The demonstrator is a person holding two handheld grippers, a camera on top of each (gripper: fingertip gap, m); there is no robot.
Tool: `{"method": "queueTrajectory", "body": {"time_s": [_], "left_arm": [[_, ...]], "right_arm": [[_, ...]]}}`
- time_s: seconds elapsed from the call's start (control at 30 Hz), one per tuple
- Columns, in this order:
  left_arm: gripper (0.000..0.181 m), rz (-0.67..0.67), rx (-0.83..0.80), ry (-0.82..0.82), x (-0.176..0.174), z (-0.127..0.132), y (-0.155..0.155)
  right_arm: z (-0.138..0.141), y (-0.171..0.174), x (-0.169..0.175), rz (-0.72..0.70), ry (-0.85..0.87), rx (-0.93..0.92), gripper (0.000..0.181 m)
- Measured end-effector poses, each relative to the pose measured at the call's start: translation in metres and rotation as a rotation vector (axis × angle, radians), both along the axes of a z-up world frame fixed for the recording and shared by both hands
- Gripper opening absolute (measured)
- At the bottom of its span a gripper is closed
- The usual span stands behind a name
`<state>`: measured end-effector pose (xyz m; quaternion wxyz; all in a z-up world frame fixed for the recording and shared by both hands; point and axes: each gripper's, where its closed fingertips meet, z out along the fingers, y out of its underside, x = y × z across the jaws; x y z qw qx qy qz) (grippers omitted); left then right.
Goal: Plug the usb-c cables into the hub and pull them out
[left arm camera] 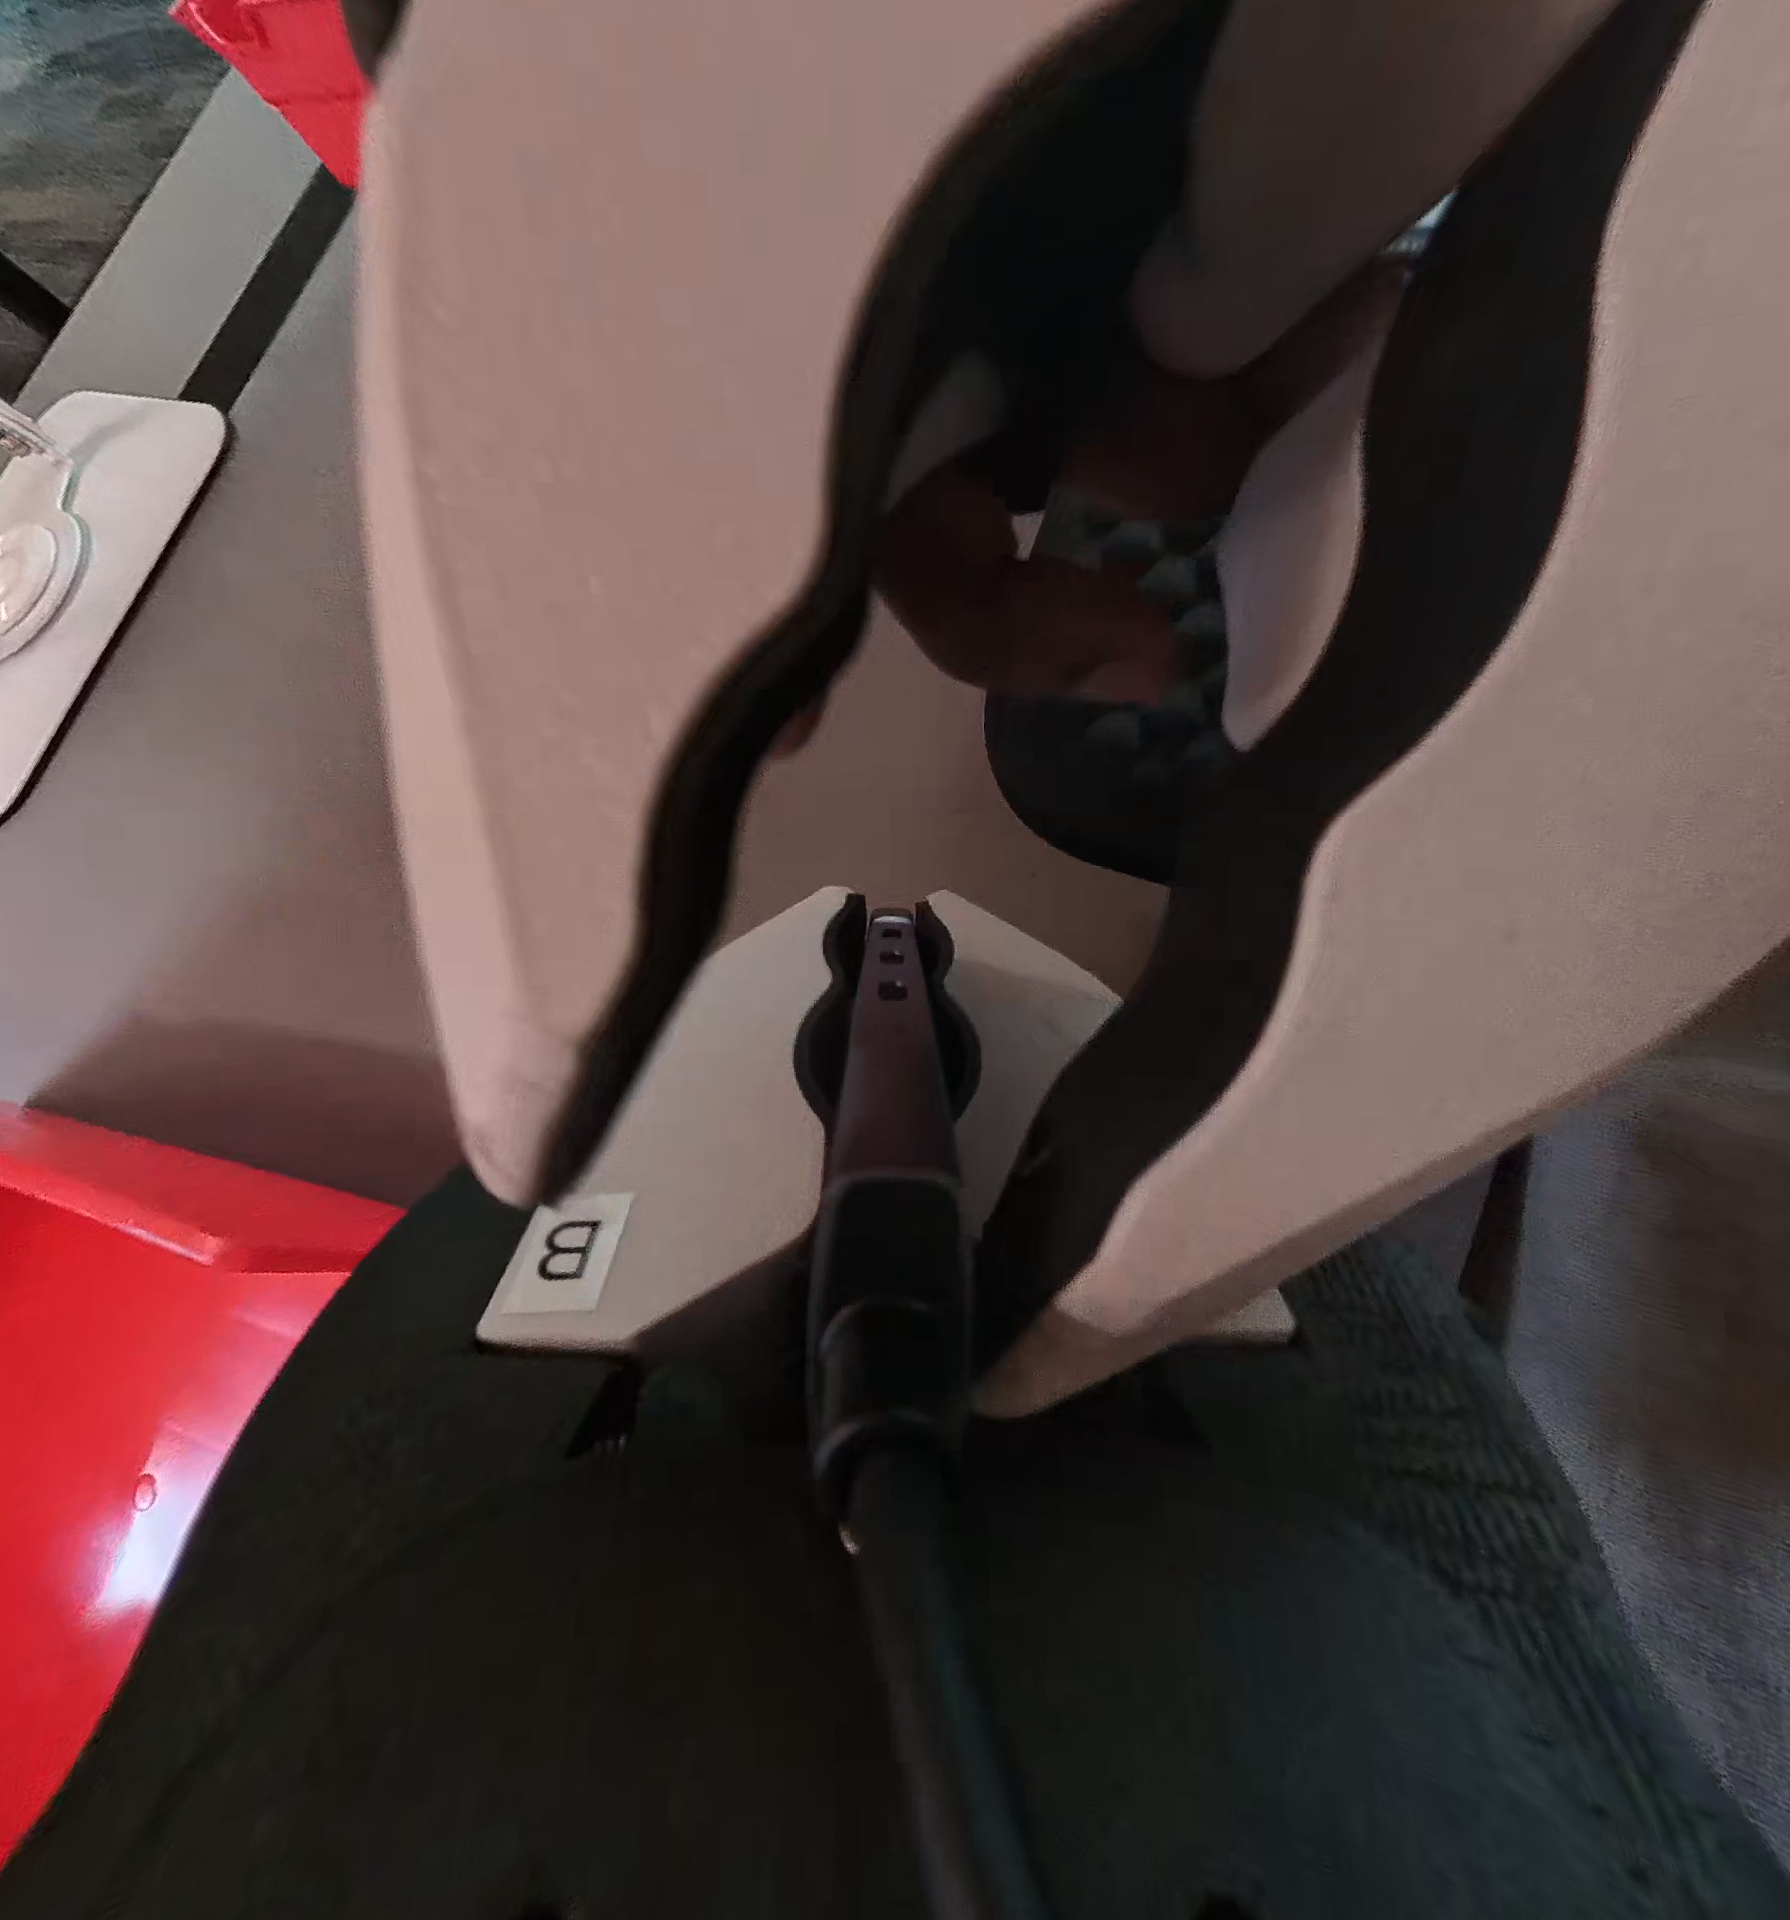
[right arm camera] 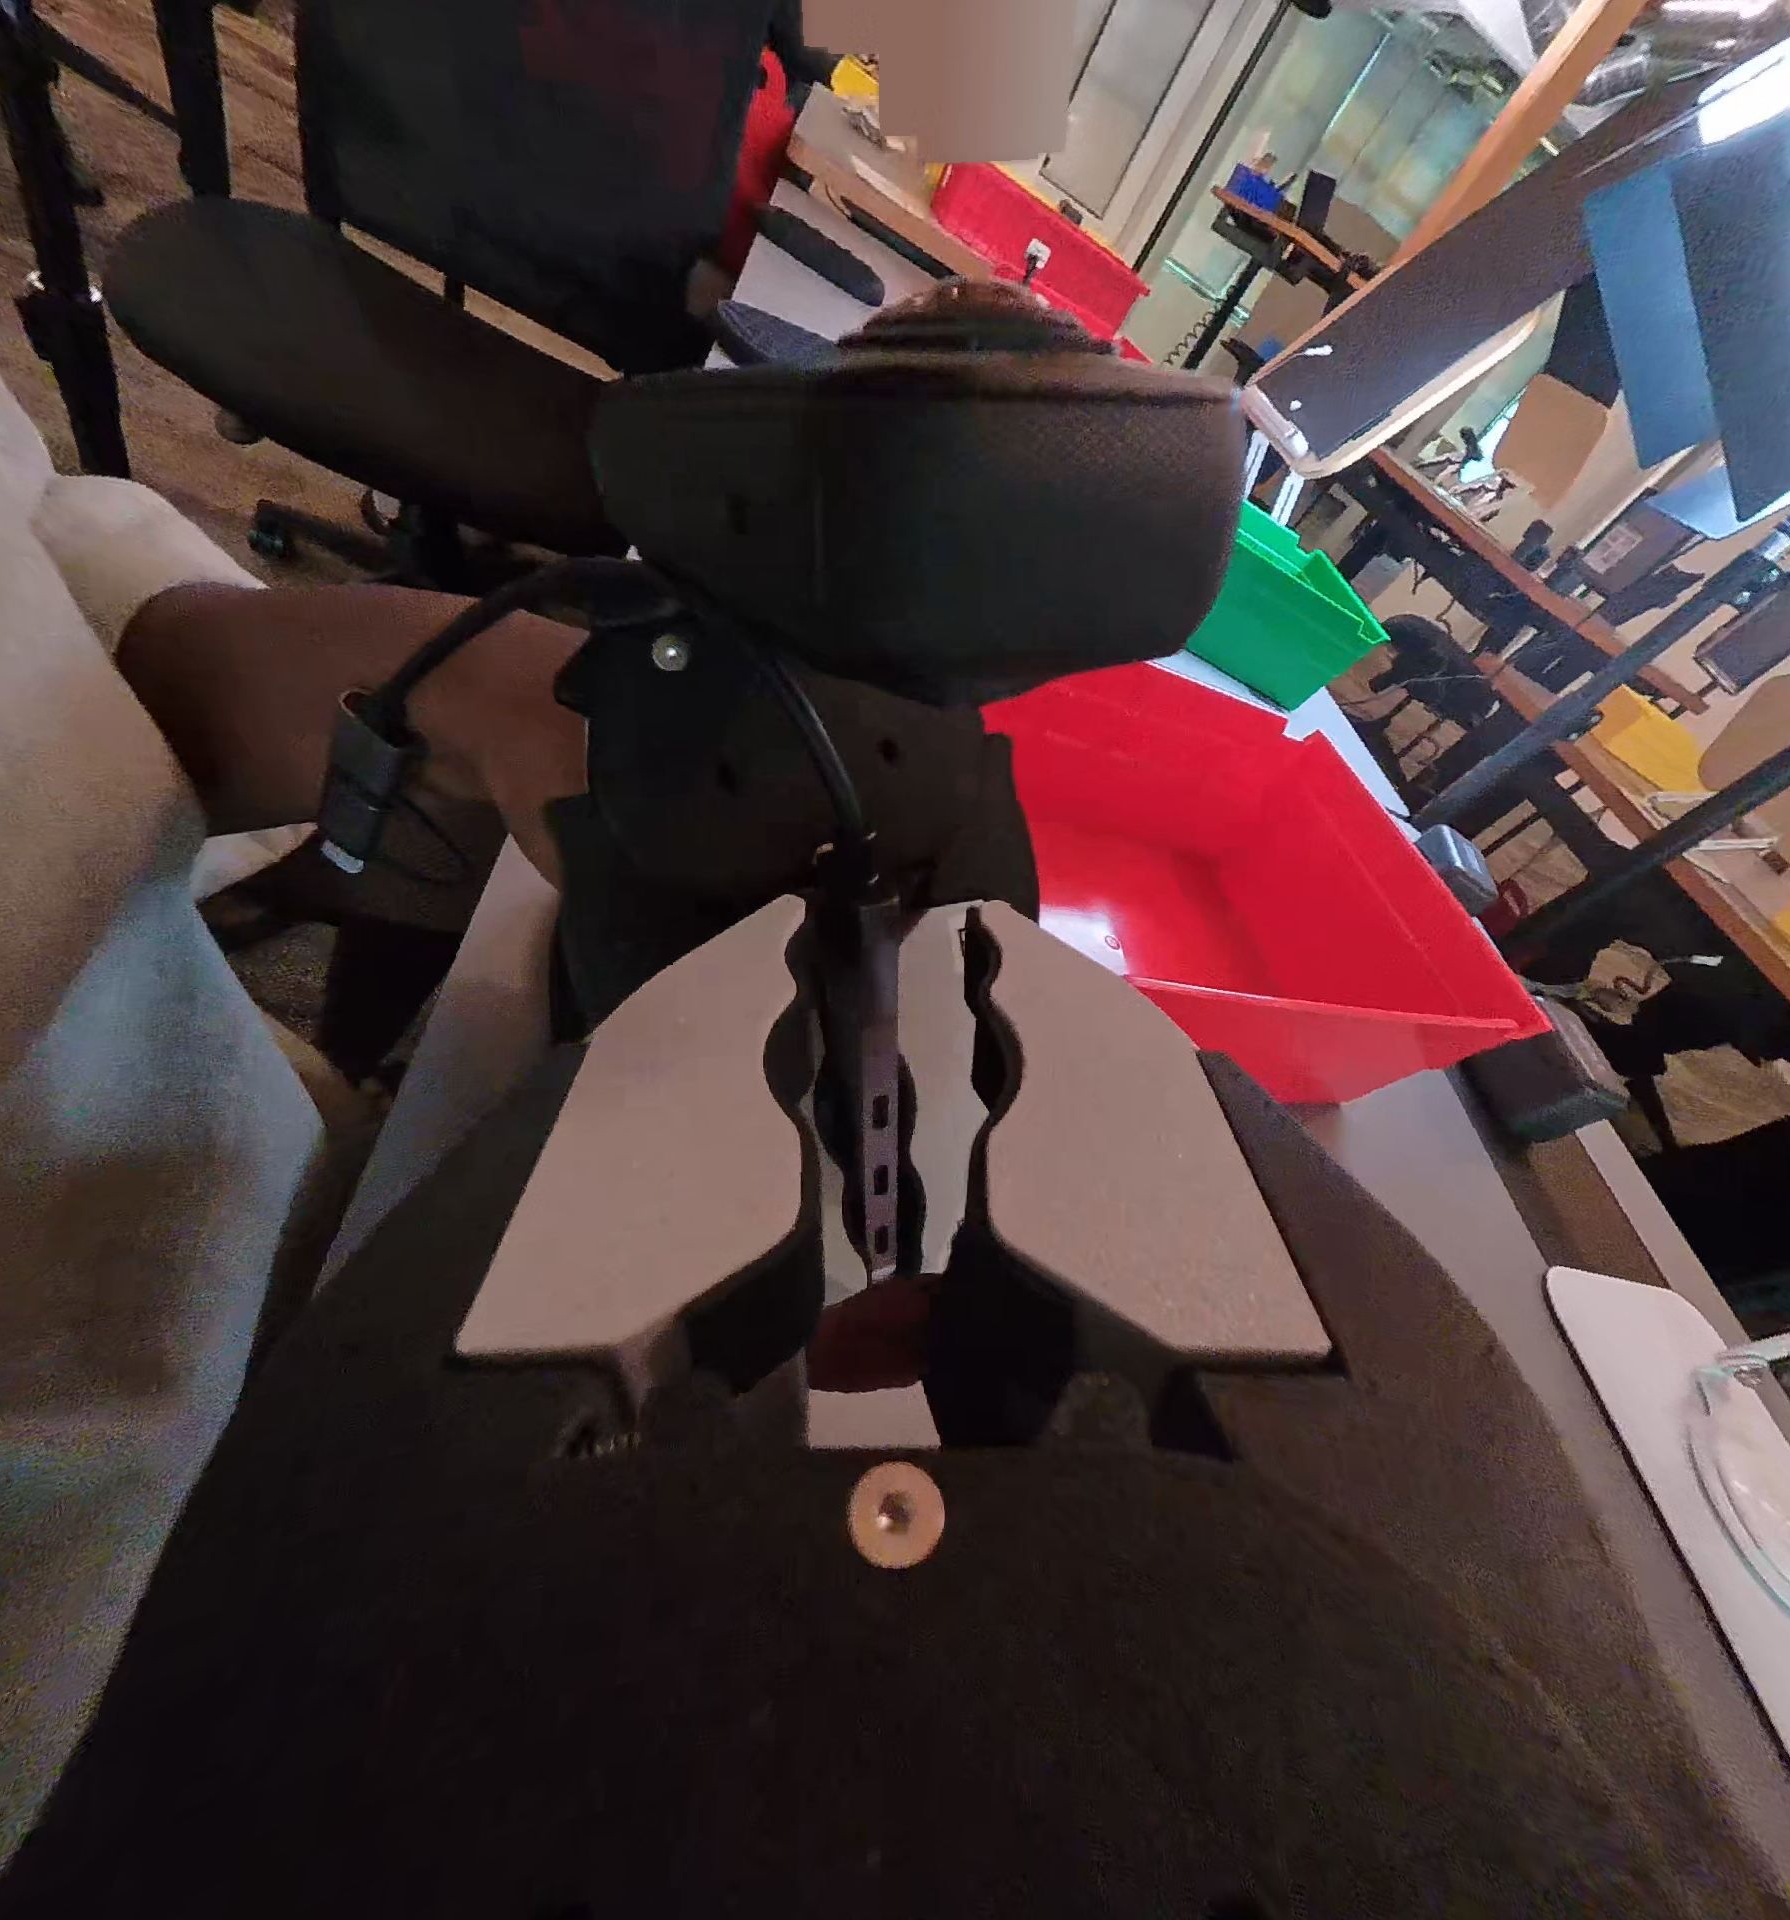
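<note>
Left gripper (left arm camera: 886, 914): fingers closed on the hub (left arm camera: 896, 997) at its cable end, with the lead (left arm camera: 901, 1558) trailing back toward the left wrist camera. Hub long axis runs straight from the left gripper to the right gripper (right arm camera: 886, 920). Port row sits on the narrow edge facing up.

Right fingers (right arm camera: 1130, 1164) are parted and straddle the hub's free end. Gaps show on both sides, so I judge no grip.

No loose USB-C cable is in either grip. Only the lead's plug (right arm camera: 356, 790) hangs left of the hub. Right is the free one to fetch a cable.
</note>
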<state>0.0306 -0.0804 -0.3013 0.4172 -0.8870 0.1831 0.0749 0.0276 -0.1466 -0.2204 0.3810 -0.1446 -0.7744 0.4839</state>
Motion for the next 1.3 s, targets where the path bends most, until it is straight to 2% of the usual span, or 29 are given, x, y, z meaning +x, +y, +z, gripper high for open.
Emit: {"method": "queueTrajectory", "body": {"time_s": [0.1, 0.2, 0.33, 0.47, 0.57, 0.63, 0.7, 0.77, 0.8, 0.9, 1.0, 1.1, 1.17, 1.3], "left_arm": [[0.013, -0.022, -0.008, 0.003, 0.005, -0.001, 0.000], [0.013, -0.024, -0.019, 0.024, 0.005, -0.002, -0.001], [0.015, -0.022, 0.010, 0.011, 0.008, 0.004, 0.001], [0.038, 0.042, 0.018, 0.048, -0.003, 0.009, 0.003], [0.055, 0.156, 0.096, 0.059, -0.020, 0.021, 0.007], [0.084, 0.215, 0.194, 0.052, -0.032, 0.034, 0.007], [0.106, 0.255, 0.292, 0.014, -0.042, 0.049, 0.004], [0.124, 0.252, 0.397, -0.010, -0.048, 0.066, 0.000], [0.126, 0.253, 0.459, -0.007, -0.051, 0.076, -0.004], [0.128, 0.301, 0.623, 0.012, -0.068, 0.103, -0.022], [0.126, 0.341, 0.705, 0.018, -0.082, 0.119, -0.041], [0.093, 0.328, 0.772, 0.010, -0.086, 0.130, -0.056], [0.070, 0.306, 0.843, 0.002, -0.085, 0.138, -0.065], [0.064, 0.297, 0.911, -0.034, -0.087, 0.148, -0.076]], "right_arm": [[-0.010, -0.004, 0.004, 0.037, -0.028, 0.042, 0.012], [-0.012, -0.004, 0.007, 0.052, -0.046, 0.067, 0.009], [-0.001, -0.001, 0.014, 0.059, 0.010, 0.055, 0.009], [0.012, 0.007, 0.023, 0.037, 0.081, 0.067, 0.008], [0.026, 0.010, 0.034, 0.030, 0.146, 0.042, 0.009], [0.046, 0.018, 0.043, 0.005, 0.218, -0.011, 0.009], [0.066, 0.034, 0.050, -0.051, 0.287, -0.046, 0.008], [0.084, 0.055, 0.056, -0.127, 0.344, -0.061, 0.009], [0.094, 0.065, 0.060, -0.159, 0.370, -0.073, 0.008], [0.130, 0.105, 0.074, -0.287, 0.460, -0.099, 0.008], [0.167, 0.169, 0.084, -0.531, 0.543, -0.058, 0.008], [0.183, 0.243, 0.085, -0.745, 0.511, 0.047, 0.008], [0.183, 0.288, 0.080, -0.824, 0.490, 0.178, 0.007], [0.154, 0.371, 0.056, -0.940, 0.298, 0.511, 0.008]]}}
